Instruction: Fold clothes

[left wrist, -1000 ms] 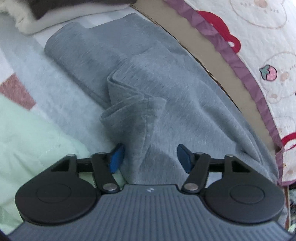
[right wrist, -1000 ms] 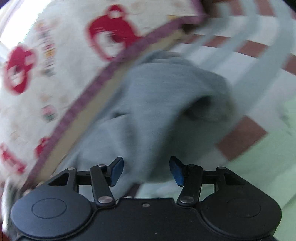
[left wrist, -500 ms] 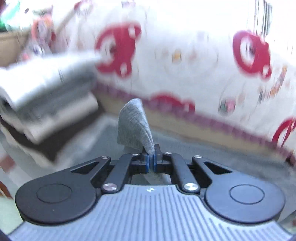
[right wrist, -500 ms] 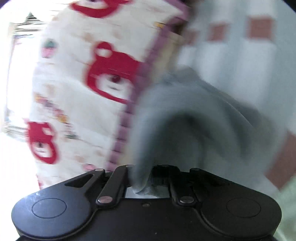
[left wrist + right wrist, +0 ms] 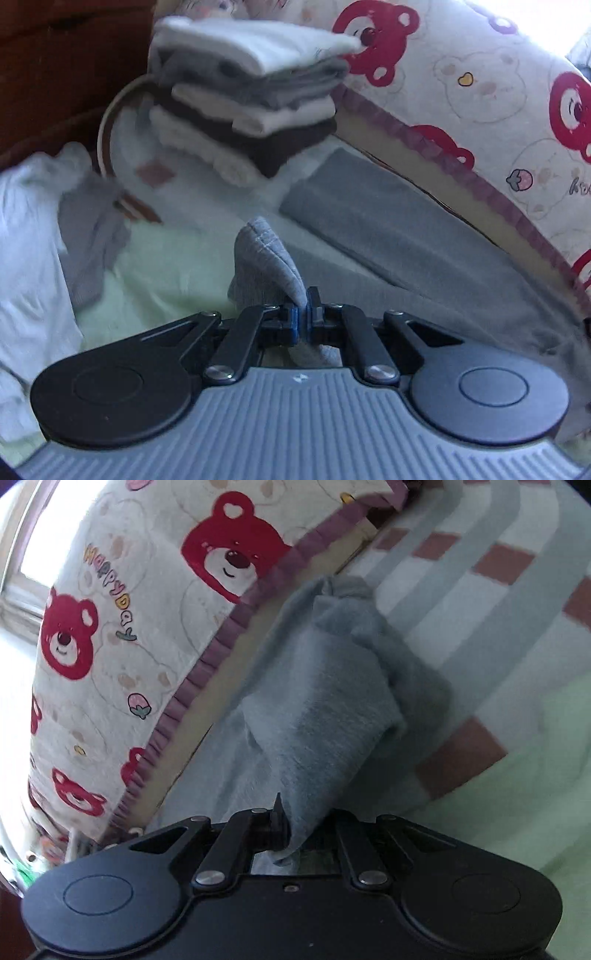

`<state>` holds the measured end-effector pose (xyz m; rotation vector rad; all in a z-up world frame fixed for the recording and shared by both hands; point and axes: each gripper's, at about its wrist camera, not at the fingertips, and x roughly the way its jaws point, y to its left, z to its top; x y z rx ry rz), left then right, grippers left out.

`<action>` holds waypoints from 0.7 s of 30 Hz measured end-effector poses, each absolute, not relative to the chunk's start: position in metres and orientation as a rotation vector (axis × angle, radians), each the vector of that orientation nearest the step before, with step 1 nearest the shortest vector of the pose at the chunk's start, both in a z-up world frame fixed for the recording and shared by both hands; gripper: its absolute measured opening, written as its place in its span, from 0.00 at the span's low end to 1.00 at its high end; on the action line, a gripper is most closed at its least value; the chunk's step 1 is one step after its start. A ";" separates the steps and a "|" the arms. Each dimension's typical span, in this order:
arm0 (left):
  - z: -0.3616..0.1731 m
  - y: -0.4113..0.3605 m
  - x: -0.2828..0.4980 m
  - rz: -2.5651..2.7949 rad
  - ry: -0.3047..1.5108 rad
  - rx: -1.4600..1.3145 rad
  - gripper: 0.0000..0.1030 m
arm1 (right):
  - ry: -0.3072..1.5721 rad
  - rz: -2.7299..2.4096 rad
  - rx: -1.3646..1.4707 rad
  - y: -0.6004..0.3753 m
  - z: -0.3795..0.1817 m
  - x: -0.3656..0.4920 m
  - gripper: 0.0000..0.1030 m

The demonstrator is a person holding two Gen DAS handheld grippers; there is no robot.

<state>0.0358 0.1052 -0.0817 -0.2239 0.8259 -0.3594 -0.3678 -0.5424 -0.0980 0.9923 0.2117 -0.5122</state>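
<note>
So, left gripper (image 5: pixel 303 317) clamped on a hemmed corner of the soft grey knit garment (image 5: pixel 406 236) | right gripper (image 5: pixel 295 834) pinching another bit of it (image 5: pixel 325 709) | garment along the bed's (image 5: pixel 480 635) edge by the bear-print quilt (image 5: pixel 147 602) | folded clothes stack (image 5: pixel 247 92) at far corner

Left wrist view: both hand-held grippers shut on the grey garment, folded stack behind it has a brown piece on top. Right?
Not quite. In the left wrist view the folded stack has a white piece on top; the brown one sits lower. Both the left hand-held gripper and the right hand-held gripper are shut on the grey garment.
</note>
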 end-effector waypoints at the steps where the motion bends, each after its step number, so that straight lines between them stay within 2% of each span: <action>1: -0.074 0.102 0.034 -0.376 0.807 -0.213 0.04 | 0.221 -0.520 0.969 -0.541 -0.095 -0.369 0.07; 7: -0.029 0.090 0.000 -0.445 0.701 -0.090 0.04 | 0.279 -0.563 0.833 -0.534 -0.080 -0.378 0.07; 14: -0.067 0.107 -0.017 -0.385 0.888 -0.050 0.05 | 0.636 -0.691 0.829 -0.515 -0.156 -0.384 0.05; 17: -0.075 0.110 -0.019 -0.362 0.930 -0.022 0.08 | 0.697 -0.717 0.856 -0.505 -0.184 -0.393 0.05; 21: -0.070 0.100 -0.012 -0.343 0.947 0.057 0.11 | 0.656 -0.728 0.873 -0.507 -0.184 -0.398 0.05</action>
